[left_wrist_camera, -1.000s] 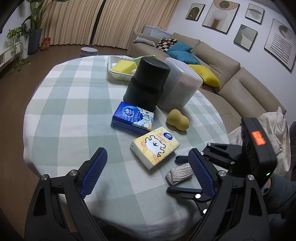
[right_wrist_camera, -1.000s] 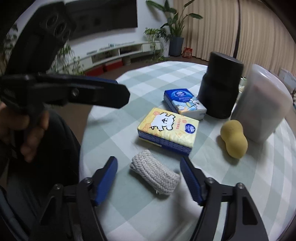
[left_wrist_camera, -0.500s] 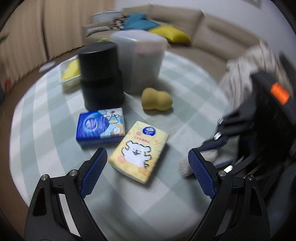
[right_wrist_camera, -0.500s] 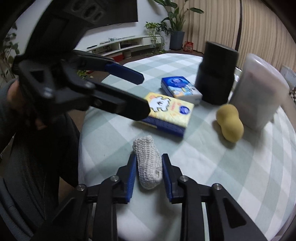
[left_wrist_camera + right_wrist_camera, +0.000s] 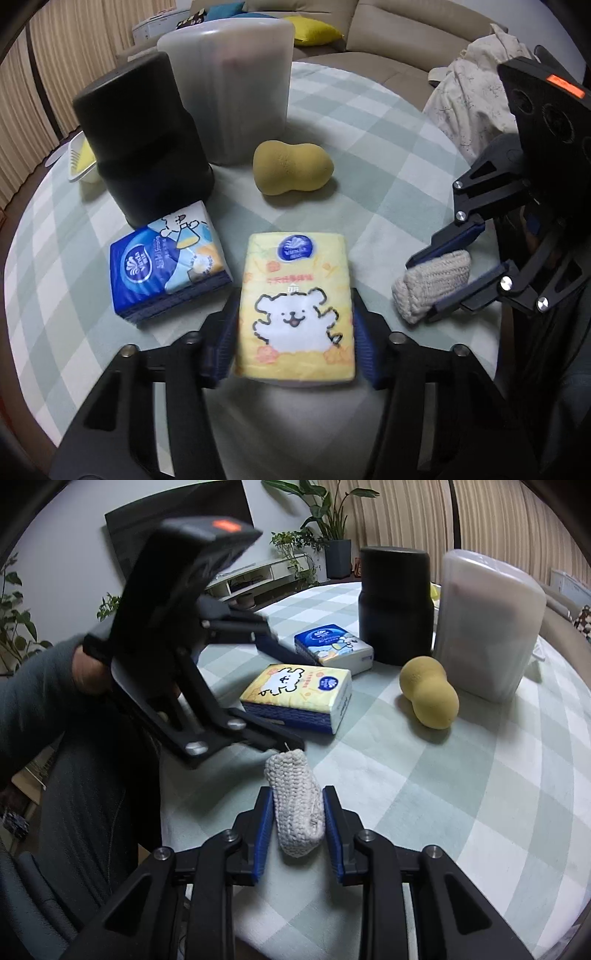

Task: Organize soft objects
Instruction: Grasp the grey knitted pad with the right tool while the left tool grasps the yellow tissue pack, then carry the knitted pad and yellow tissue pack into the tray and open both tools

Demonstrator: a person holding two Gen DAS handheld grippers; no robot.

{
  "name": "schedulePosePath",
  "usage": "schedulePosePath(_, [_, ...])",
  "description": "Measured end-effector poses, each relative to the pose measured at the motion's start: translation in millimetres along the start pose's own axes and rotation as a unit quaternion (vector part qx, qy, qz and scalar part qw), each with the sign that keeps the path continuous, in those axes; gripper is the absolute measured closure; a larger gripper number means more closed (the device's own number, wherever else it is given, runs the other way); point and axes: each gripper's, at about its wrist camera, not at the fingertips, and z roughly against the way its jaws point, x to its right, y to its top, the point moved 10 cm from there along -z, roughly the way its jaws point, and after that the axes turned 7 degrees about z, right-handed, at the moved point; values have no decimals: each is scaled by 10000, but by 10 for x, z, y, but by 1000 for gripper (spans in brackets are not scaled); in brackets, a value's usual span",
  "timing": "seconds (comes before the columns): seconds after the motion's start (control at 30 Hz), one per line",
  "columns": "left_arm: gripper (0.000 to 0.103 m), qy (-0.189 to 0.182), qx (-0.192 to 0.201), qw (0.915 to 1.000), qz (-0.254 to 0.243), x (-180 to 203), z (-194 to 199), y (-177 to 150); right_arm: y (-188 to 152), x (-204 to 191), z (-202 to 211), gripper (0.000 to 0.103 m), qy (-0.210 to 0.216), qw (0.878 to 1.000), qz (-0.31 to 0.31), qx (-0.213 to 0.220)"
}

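The round table [image 5: 388, 155] has a checked cloth. The left gripper [image 5: 295, 332] squeezes the yellow tissue pack [image 5: 295, 314] near its front edge. The right gripper [image 5: 297, 827] grips the knitted roll [image 5: 295, 805] just beside.

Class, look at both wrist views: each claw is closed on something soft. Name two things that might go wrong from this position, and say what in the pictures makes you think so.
1. The left claw pinches the yellow tissue pack only near its close end; lifted, the far end may sag or slip out.
2. The right claw squeezes the knitted roll close to the left claw's frame, so the two tools might knock together when they move.
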Motion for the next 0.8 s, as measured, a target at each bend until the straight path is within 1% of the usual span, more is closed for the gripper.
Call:
schedulePosePath(0.13, [53, 164, -7, 9992, 371, 7, 42, -49, 1, 36, 3, 74, 4, 9999, -113, 10])
schedulePosePath(0.2, [53, 272, 56, 9973, 681, 5, 78, -73, 18, 56, -7, 74, -30, 9999, -154, 7])
schedulePosePath(0.27, [53, 346, 208, 9934, 1071, 7, 152, -88, 22, 79, -5, 74, -72, 9997, -216, -2])
schedulePosePath(0.33, [53, 376, 315, 9872, 1515, -1, 192, -127, 12, 123, 18, 74, -139, 9993, -341, -5])
schedulePosePath(0.43, [53, 597, 429, 9742, 2132, 22, 222, -249, -22, 185, 76, 75, -172, 9982, -579, 1])
schedulePosePath(0.5, [53, 736, 529, 9673, 2370, 58, 248, -320, -47, 224, 125, 75, -260, 9972, -694, 18])
schedulePosePath(0.53, [53, 861, 601, 9633, 2472, 83, 265, -344, -58, 235, 144, 75, -297, 9967, -753, 20])
schedulePosePath(0.63, [53, 1024, 836, 9523, 2752, 142, 316, -341, -95, 288, 205, 75, -494, 9944, -933, 25])
schedulePosePath(0.8, [53, 1454, 1072, 9454, 2711, 172, 420, -274, -104, 393, 379, 75, -998, 9887, -1114, 61])
